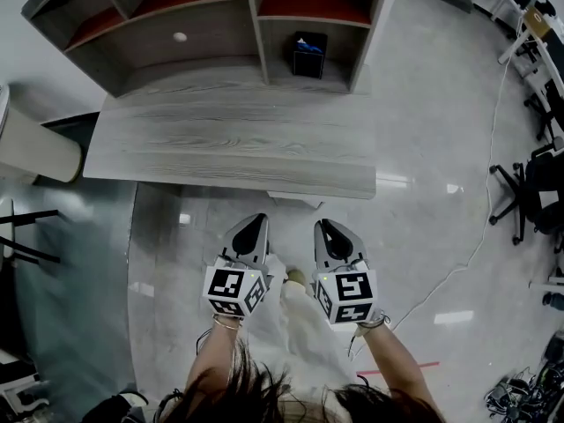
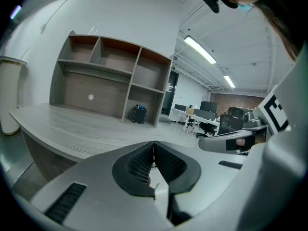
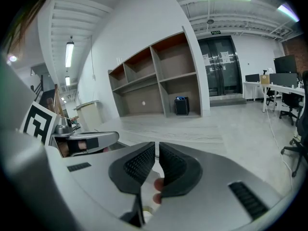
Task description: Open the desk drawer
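The grey wood-grain desk (image 1: 229, 139) carries a shelf unit (image 1: 220, 25) along its back. A pale piece (image 1: 295, 200) shows under the desk's front edge, near the middle; I cannot tell whether it is the drawer. My left gripper (image 1: 254, 225) and right gripper (image 1: 327, 228) hang side by side over the floor, just short of that edge and touching nothing. Both are shut and empty. In the left gripper view the left gripper (image 2: 154, 150) points at the desk top (image 2: 72, 124). The right gripper (image 3: 157, 150) faces the shelf unit (image 3: 159, 81).
A small black box (image 1: 309, 54) stands in a lower shelf compartment, and a white round spot (image 1: 180, 37) marks the shelf's back panel. A cream cylinder (image 1: 35, 148) stands left of the desk. Office chairs (image 1: 529, 192) and a floor cable (image 1: 467, 254) lie to the right.
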A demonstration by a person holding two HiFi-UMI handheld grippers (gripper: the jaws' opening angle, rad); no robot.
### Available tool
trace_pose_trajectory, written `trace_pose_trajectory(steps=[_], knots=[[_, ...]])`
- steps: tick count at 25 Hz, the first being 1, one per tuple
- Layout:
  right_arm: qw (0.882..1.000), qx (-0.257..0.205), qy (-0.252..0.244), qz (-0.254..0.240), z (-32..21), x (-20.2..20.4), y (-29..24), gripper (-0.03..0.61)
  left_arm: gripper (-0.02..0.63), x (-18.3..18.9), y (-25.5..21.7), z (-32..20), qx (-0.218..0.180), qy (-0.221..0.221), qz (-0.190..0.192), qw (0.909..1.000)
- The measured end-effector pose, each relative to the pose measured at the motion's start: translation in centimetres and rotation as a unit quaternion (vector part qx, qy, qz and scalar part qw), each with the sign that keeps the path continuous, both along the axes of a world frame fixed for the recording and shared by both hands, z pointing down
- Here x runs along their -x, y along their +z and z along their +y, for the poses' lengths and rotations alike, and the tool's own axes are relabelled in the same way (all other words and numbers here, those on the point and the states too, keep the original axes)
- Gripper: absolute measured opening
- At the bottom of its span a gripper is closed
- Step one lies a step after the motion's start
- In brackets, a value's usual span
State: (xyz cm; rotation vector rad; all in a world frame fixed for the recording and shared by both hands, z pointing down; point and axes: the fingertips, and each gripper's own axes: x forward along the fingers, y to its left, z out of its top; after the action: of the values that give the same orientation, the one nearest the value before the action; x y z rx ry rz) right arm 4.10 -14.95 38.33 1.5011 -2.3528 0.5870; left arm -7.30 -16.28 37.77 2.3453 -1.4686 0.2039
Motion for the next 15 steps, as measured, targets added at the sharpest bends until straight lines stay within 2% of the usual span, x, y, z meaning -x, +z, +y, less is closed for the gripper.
trace_pose_trajectory(steps=[7, 15], knots=[[0.999, 0.003, -0.005, 0.033, -1.3, 0.4, 2.6, 0.023, 0.006, 0.4, 2.6, -1.5, 0.006, -0.002, -0.006, 1.0], [0.999, 0.02, 0.01, 0.038, -2.5, 0.1, 6.2, 0.023, 0.006, 0.7, 5.8, -2.8, 0.015, 0.001, -0.008, 0.9999]])
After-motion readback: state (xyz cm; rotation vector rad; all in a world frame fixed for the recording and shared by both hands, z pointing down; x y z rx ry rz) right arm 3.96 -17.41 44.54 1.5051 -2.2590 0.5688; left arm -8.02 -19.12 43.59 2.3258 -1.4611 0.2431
